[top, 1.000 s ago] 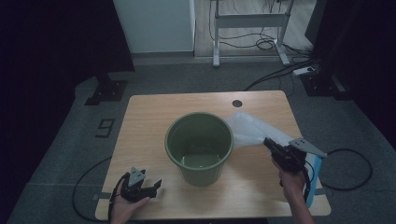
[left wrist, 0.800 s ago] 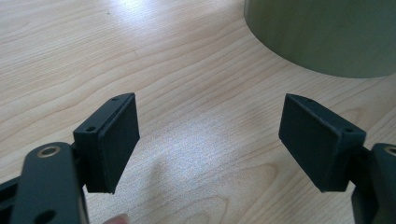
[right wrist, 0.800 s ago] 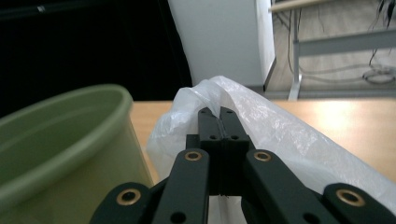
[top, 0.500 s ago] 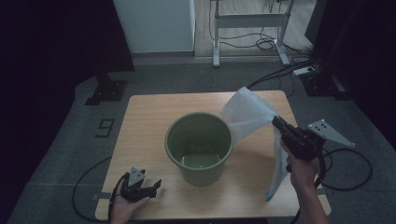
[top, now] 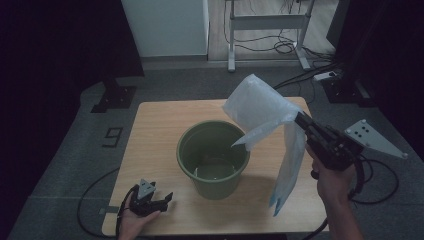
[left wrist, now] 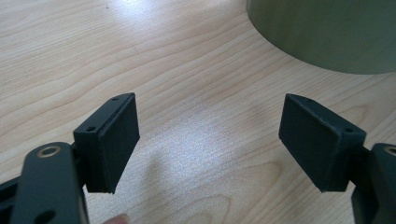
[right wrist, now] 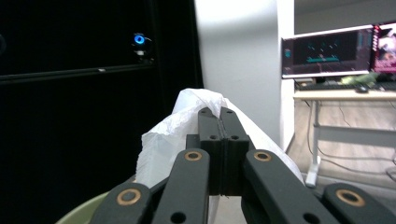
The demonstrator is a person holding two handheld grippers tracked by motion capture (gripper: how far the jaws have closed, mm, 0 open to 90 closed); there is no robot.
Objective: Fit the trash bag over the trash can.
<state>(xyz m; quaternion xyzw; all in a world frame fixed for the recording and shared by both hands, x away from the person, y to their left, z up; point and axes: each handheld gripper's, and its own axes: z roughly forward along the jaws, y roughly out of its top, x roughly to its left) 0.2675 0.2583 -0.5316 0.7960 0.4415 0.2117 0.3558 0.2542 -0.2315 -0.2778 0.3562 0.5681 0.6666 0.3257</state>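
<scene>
While pinched in R gripper [top: 301, 120] jaws, plastic bag [top: 262, 107] above bucket [top: 213, 157].

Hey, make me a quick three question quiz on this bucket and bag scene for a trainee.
1. True or false: the left gripper is open.
2. What does the right gripper hold?
A. the bag
B. the bucket
C. a sponge
3. What does the bucket stand on?

Key:
1. True; nothing sits between its jaws.
2. A; it is shut on the white plastic bag, lifted off the table.
3. The table.
</scene>
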